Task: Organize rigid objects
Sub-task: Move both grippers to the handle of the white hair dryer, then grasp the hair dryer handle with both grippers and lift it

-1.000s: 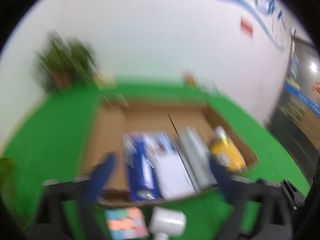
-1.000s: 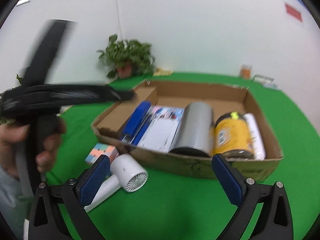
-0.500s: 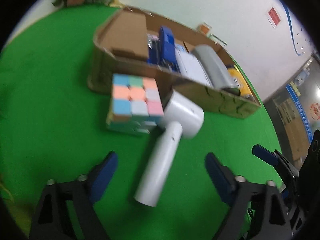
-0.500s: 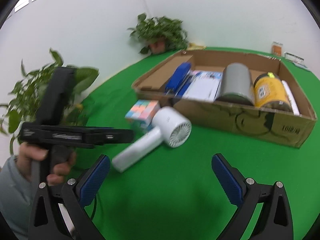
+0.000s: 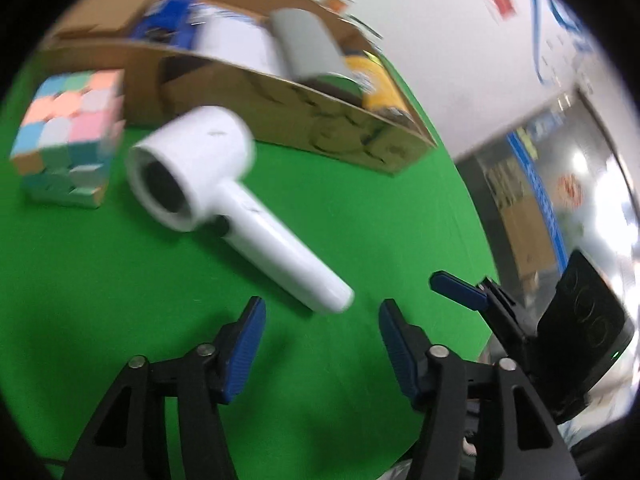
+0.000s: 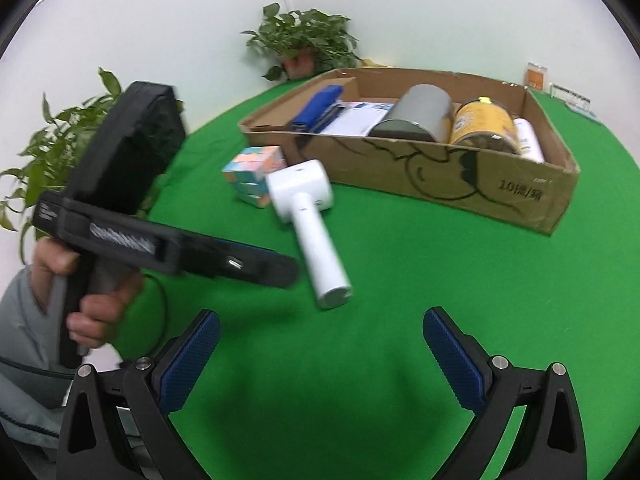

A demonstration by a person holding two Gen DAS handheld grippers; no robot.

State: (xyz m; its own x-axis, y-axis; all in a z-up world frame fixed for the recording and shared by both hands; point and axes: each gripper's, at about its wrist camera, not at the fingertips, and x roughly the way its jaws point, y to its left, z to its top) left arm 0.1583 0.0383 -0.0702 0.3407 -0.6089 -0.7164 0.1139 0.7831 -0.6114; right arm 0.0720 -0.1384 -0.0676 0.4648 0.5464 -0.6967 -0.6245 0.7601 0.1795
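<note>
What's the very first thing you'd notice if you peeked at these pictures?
A white hair dryer lying on the bright green table, its handle toward both open grippers. Beside its head sits a pastel puzzle cube, and behind them a cardboard box with a grey cylinder and yellow can.

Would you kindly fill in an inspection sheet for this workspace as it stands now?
Surface: green cloth over the table.
Job's things: white hair dryer lying on the cloth, head beside the pastel cube, both outside the box. In the box: blue stapler, papers, grey cylinder, yellow can, white bottle.
Clutter: small cards at the far edge.
Grippers: left gripper open, facing the dryer's handle end, not touching; right gripper open, empty, above bare cloth.
Cables: a thin dark cable by the left hand.
Surroundings: white walls, two potted plants.
</note>
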